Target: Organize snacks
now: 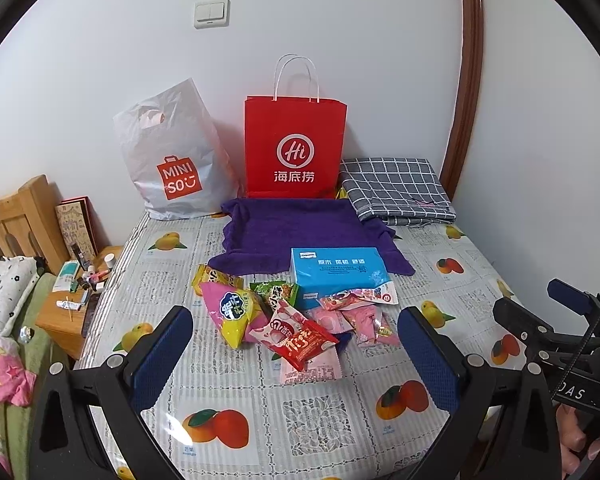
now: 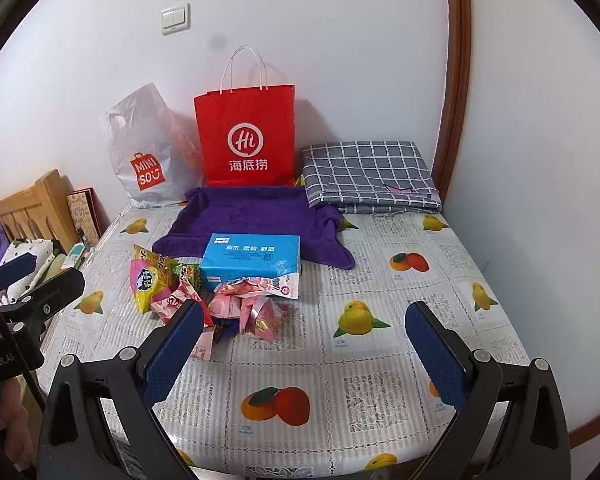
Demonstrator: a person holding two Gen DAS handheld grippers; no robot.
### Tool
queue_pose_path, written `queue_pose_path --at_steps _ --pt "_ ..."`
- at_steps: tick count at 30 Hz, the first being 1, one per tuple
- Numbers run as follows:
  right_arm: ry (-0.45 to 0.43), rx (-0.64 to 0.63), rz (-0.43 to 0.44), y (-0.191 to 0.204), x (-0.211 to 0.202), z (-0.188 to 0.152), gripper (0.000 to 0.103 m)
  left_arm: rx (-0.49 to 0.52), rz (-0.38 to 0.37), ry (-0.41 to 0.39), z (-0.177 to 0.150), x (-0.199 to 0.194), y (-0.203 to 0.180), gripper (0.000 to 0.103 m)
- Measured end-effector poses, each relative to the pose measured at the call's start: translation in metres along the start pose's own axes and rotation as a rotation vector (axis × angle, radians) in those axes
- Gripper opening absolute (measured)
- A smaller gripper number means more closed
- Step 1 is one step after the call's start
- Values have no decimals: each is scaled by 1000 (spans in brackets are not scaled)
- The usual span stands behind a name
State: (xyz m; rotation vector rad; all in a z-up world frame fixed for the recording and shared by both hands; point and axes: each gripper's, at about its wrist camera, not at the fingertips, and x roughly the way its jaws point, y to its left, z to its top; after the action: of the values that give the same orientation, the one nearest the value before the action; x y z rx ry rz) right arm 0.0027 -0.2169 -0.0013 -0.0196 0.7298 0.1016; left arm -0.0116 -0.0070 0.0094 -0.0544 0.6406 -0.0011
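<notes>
Blue tissue pack lies flat, long axis crosswise, behind snack pile.

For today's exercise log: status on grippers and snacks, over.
Left hand-held gripper open, right hand-held gripper open, both empty. Snack pile loose on table. Blue tissue pack touching pile.

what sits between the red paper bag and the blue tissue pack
A purple towel lies spread on the table between the red paper bag and the blue tissue pack. The pack's far edge rests on the towel. Both wrist views show it.
</notes>
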Motion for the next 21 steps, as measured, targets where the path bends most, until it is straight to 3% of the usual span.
queue_pose_path --at_steps 21 --pt "-15 4 6 3 -2 -2 100 -17 2 -2 -3 1 8 103"
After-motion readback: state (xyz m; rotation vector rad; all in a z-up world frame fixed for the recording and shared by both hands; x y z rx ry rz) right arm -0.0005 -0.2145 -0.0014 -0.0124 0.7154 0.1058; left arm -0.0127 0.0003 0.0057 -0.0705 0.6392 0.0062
